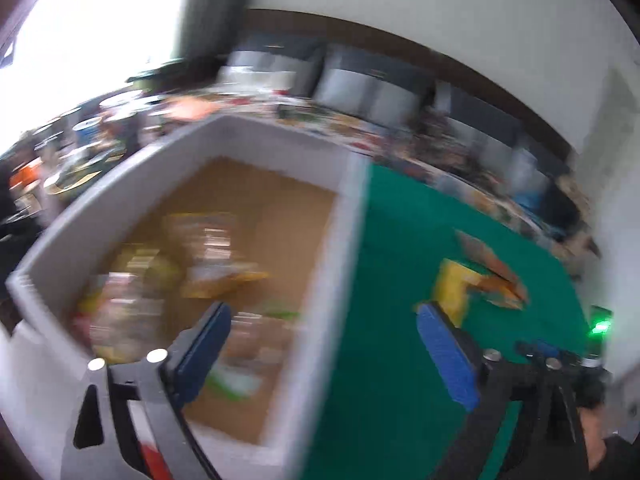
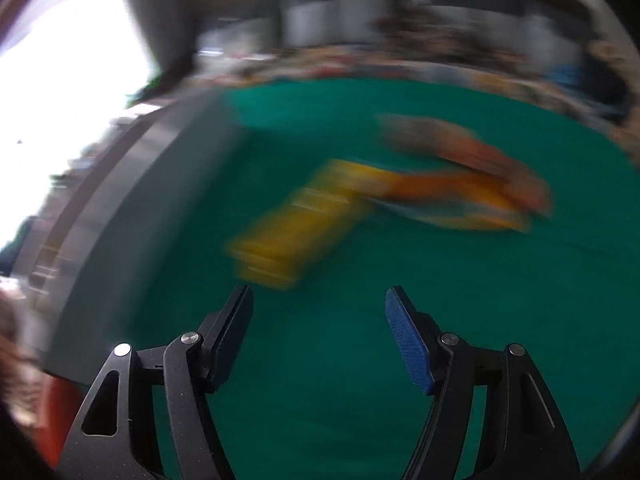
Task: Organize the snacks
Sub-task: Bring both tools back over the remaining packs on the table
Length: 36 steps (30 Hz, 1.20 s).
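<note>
While both grippers' fingers are spread and empty, right gripper (image 2: pixel 318 336) is nearer yellow snack pack (image 2: pixel 298 224), lying just beyond, long axis running far-right.

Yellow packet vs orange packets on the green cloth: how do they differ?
The yellow packet is a single long pack nearest the right hand-held gripper; the orange packets lie farther off, seemingly overlapping in a pile. Yellow reads boxy; orange looks flatter, though blur hides detail. Both rest on the green cloth, outside the white box, ungripped.
</note>
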Motion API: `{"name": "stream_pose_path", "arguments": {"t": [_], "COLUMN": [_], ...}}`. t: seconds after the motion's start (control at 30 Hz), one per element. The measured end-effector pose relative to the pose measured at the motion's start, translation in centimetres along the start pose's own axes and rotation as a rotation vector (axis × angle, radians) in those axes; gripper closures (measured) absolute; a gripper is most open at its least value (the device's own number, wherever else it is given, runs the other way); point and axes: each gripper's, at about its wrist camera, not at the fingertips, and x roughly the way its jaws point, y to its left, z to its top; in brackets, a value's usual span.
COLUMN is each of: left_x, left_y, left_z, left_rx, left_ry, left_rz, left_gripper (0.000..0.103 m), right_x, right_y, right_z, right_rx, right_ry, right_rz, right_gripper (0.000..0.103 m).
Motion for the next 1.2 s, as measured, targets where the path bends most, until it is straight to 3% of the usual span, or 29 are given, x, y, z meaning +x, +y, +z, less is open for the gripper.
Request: {"name": "stream_pose_path", "arguments": {"t": [0.07,0.17,0.33,0.5,0.73,1.2], "left_x": [2.3,6.3,12.6,16.0,17.9,17.8], "left_y": [-4.5,-9.6,-15.6,-17.3,-17.3,-17.3], "left_z": [-1.4,-4.2,-8.5,-9.2,-10.4,-10.0], "left_rx": [0.059,0.131,0.224,0.280,0.351,0.355], "left_ry": [0.046,0.146,0.240,0.245,0.228,0.230], "left_rz": [-0.072,-0.105,-0.108,-0.038,0.031,0.022], "left_gripper": [0.001,0.001,0.001,0.001,0.000,0.000], "right_x": [-0.5,-1.5,-2.4,-2.4,-1.1,-1.0], "right_y": [-6.0,-12.0,-18.9,-19.5,-19.0,-19.1], "right_z": [-2.6,-4.7,-6.4,-7.0,-5.8,-5.9], "right_rx": [0.024,0.063,0.164,0.206,0.210,0.215], "right_ry": [0.015,0.013,-0.006,-0.031,-0.040,-0.041], "right_rz": [-0.134,-0.255,-0.315,-0.312,-0.327,-0.326], "right_gripper": [0.031,0.031,0.031,0.029,0.018,0.016]}}
